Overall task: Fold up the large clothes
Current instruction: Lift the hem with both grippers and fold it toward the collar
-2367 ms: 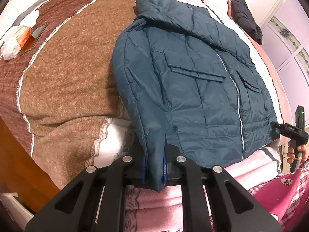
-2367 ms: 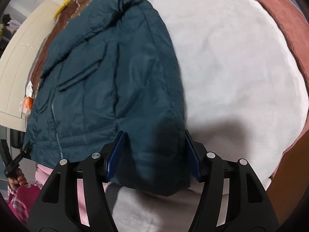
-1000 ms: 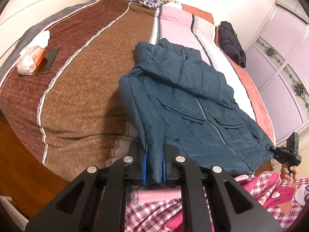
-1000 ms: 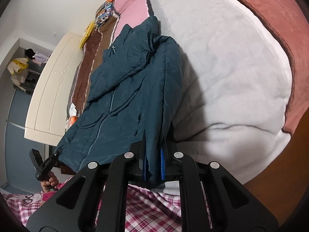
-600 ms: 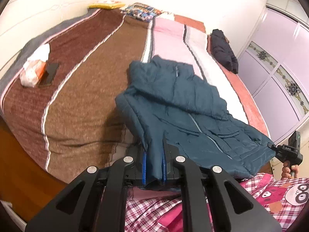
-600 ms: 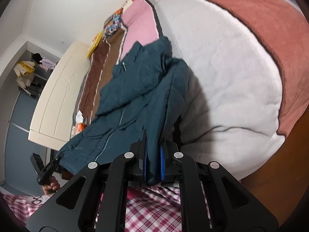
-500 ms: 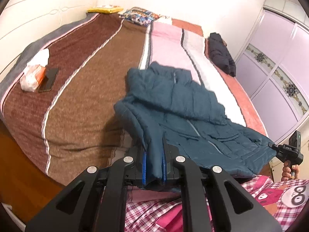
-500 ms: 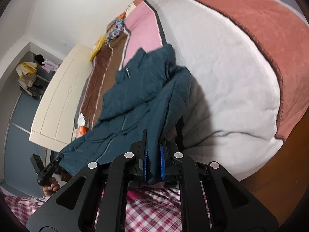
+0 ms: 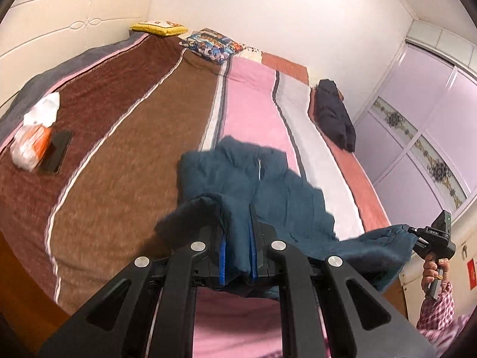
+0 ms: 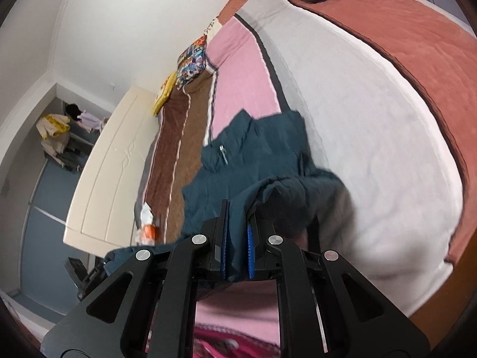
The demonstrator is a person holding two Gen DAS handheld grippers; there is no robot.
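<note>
A dark teal padded jacket lies on the striped bed with its collar end still resting on the cover and its near hem lifted. My left gripper is shut on one bottom corner of the hem. In the right wrist view the same jacket hangs up toward my right gripper, which is shut on the other bottom corner. In the left wrist view, the right gripper shows at the far right, held in a person's hand, with the hem stretched between the two grippers.
A tissue pack and a dark phone lie on the bed's left side. Pillows sit at the head and a dark garment on the right edge. A cream headboard panel and a wardrobe flank the bed.
Both grippers have risen with the jacket's hem, lifting the lower half off the bed. The jacket body has bunched toward the collar and more of the room has come into view.
</note>
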